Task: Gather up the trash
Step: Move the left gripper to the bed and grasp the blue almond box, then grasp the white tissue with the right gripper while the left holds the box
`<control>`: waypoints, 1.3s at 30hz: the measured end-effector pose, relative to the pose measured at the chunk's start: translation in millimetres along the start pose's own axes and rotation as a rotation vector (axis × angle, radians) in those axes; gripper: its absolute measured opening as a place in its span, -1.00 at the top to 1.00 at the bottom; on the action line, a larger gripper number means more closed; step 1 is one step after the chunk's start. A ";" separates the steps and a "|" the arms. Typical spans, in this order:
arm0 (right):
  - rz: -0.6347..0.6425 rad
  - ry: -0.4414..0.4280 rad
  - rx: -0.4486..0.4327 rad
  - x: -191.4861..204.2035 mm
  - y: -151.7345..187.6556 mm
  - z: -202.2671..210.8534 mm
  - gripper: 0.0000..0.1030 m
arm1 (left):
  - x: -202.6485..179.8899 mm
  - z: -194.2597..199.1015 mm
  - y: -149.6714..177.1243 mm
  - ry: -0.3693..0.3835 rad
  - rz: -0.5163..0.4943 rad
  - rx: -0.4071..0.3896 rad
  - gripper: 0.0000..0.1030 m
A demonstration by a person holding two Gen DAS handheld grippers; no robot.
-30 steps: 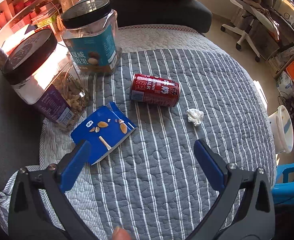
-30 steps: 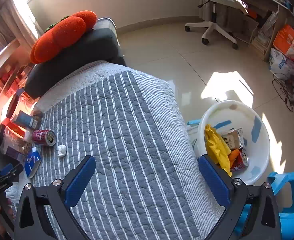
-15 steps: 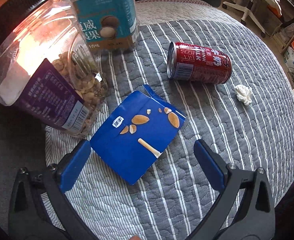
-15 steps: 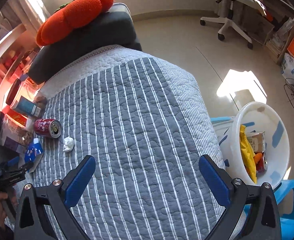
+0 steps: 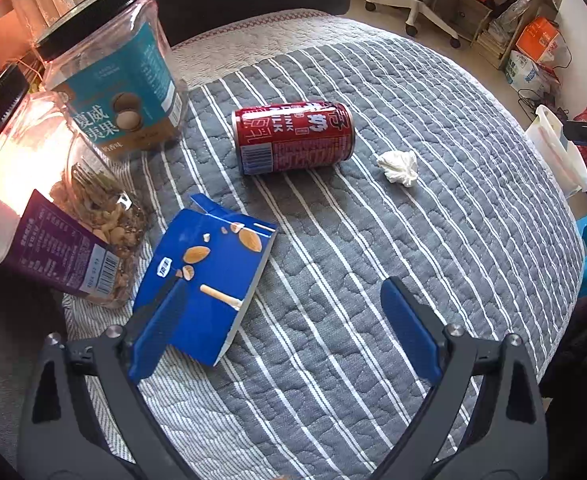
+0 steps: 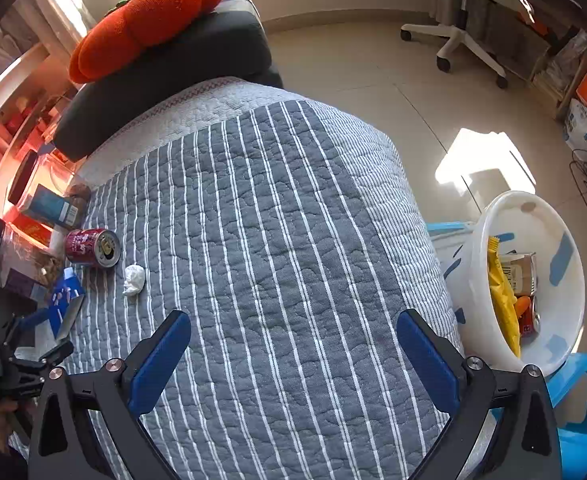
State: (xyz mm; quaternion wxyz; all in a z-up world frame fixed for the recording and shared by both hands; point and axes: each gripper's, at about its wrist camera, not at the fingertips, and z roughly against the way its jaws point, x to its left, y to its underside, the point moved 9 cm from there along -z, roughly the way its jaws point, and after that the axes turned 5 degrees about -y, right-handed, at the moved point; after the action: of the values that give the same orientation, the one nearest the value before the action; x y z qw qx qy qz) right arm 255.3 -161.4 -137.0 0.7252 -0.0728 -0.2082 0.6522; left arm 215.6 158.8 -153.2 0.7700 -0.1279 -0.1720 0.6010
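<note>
A flat blue snack box [image 5: 209, 276] lies on the striped grey quilt [image 5: 373, 240], and my left gripper [image 5: 285, 320] hangs close over it. Its jaws are closing; the left fingertip overlaps the box's near-left corner and the right fingertip stands over bare quilt, so no pad presses the box. Beyond lie a red can [image 5: 293, 138] on its side and a crumpled white tissue [image 5: 399, 167]. My right gripper [image 6: 293, 344] is open over the middle of the quilt with nothing between its fingers. The can [image 6: 92, 247] and tissue [image 6: 134, 279] lie far to its left.
Two clear jars with black lids stand left of the box, one teal-labelled [image 5: 121, 80], one purple-labelled [image 5: 53, 216]. A white basin [image 6: 545, 220] holding trash sits on a blue stool [image 6: 585, 400] right of the quilt. An orange cushion [image 6: 145, 20] tops the dark backrest.
My left gripper has sunk and rolled toward the blue box, which now looms larger with the left fingertip over its corner. The right gripper drifted a little over the quilt, still open.
</note>
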 end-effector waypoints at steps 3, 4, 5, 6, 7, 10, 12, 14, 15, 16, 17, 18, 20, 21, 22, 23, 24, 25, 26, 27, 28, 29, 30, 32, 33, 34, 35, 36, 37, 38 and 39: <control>0.009 -0.004 0.003 3.7 1.5 -0.9 -1.00 | 30.7 -15.6 3.1 -0.042 0.112 0.041 -0.89; 0.013 -0.004 0.003 4.6 2.1 -0.6 -1.00 | 37.2 -20.8 6.3 -0.060 0.136 0.057 -0.89; 0.017 -0.004 0.003 5.1 2.3 -0.4 -1.00 | 40.4 -25.0 10.0 -0.079 0.141 0.068 -0.89; 0.019 -0.004 0.003 5.1 2.7 -0.2 -1.00 | 41.8 -29.4 12.1 -0.096 0.129 0.078 -0.89; 0.019 -0.003 0.004 4.8 3.0 -0.1 -1.00 | 41.8 -33.2 14.2 -0.116 0.107 0.088 -0.89; 0.008 -0.001 0.007 1.1 3.7 -0.4 -1.00 | 37.6 -43.0 18.0 -0.157 0.033 0.106 -0.89; -0.001 0.000 0.008 -2.3 4.1 0.0 -1.00 | 36.7 -50.2 17.6 -0.169 0.015 0.116 -0.89; -0.004 0.005 0.009 -4.9 4.8 0.3 -1.00 | 38.9 -54.9 15.3 -0.150 0.026 0.115 -0.89; -0.005 0.007 0.010 -5.9 5.2 0.2 -1.00 | 40.3 -55.5 14.1 -0.142 0.031 0.111 -0.89; -0.005 0.008 0.012 -6.7 5.8 0.2 -1.00 | 42.5 -56.7 13.2 -0.136 0.035 0.108 -0.89; -0.005 0.010 0.013 -7.5 6.4 0.3 -1.00 | 46.4 -61.2 12.1 -0.132 0.039 0.105 -0.89; -0.004 0.010 0.014 -8.2 7.0 0.7 -1.00 | 49.1 -62.4 11.9 -0.129 0.046 0.105 -0.89; -0.002 0.012 0.014 -9.4 8.3 1.9 -1.00 | 53.7 -62.6 13.0 -0.118 0.060 0.109 -0.89; -0.001 0.013 0.015 -10.0 9.0 2.3 -1.00 | 56.0 -63.2 14.9 -0.113 0.062 0.107 -0.89; 0.001 0.014 0.015 -10.6 9.7 2.9 -1.00 | 57.2 -62.8 14.0 -0.114 0.060 0.101 -0.89; 0.002 0.016 0.016 -11.2 10.3 3.4 -1.00 | 60.8 -61.4 13.8 -0.117 0.055 0.094 -0.89; 0.004 0.017 0.017 -12.0 11.0 4.1 -1.00 | 62.7 -61.3 12.8 -0.116 0.053 0.088 -0.89; 0.006 0.020 0.018 -12.7 11.5 4.2 -1.00 | 64.1 -62.3 12.2 -0.115 0.052 0.087 -0.89; 0.008 0.023 0.019 -13.5 11.8 4.4 -1.00 | 71.0 -63.5 11.4 -0.116 0.051 0.092 -0.89; 0.008 0.025 0.020 -14.5 12.4 4.5 -1.00 | 72.7 -65.0 11.2 -0.117 0.050 0.097 -0.89; 0.004 0.025 0.021 -15.8 13.3 4.2 -1.00 | 73.4 -65.3 10.9 -0.114 0.049 0.098 -0.89; -0.006 0.024 0.023 -17.2 14.2 3.9 -1.00 | 73.2 -66.0 9.6 -0.110 0.050 0.098 -0.89; -0.017 0.020 0.026 -18.7 15.4 3.5 -1.00 | 70.0 -69.4 6.1 -0.104 0.052 0.101 -0.89; -0.029 0.013 0.032 -20.4 17.4 2.8 -1.00 | 66.9 -73.0 3.4 -0.070 0.064 0.104 -0.79; -0.030 0.013 0.033 -20.6 17.5 2.6 -1.00 | 63.4 -73.6 2.5 -0.039 0.073 0.110 -0.63; -0.027 0.016 0.032 -20.6 17.4 2.4 -1.00 | 61.2 -72.8 2.0 -0.013 0.081 0.114 -0.62; -0.024 0.021 0.030 -20.6 17.3 2.2 -1.00 | 54.8 -73.1 0.9 0.019 0.086 0.113 -0.61; -0.023 0.027 0.030 -20.7 17.1 1.8 -1.00 | 48.2 -70.7 1.3 0.054 0.084 0.113 -0.57; -0.022 0.030 0.030 -20.7 17.0 1.2 -1.00 | 42.5 -69.6 1.7 0.078 0.076 0.116 -0.54; -0.023 0.031 0.031 -20.4 17.1 0.4 -1.00 | 36.6 -67.8 2.4 0.090 0.062 0.119 -0.53; -0.023 0.032 0.032 -19.5 17.1 -0.7 -1.00 | 31.5 -66.5 2.5 0.095 0.045 0.119 -0.52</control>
State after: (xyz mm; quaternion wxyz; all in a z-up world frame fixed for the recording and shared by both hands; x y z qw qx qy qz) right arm 238.7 -178.0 -148.2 0.7372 -0.0690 -0.1868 0.6457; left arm 248.1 190.6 -211.2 0.7697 -0.1141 -0.0964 0.6207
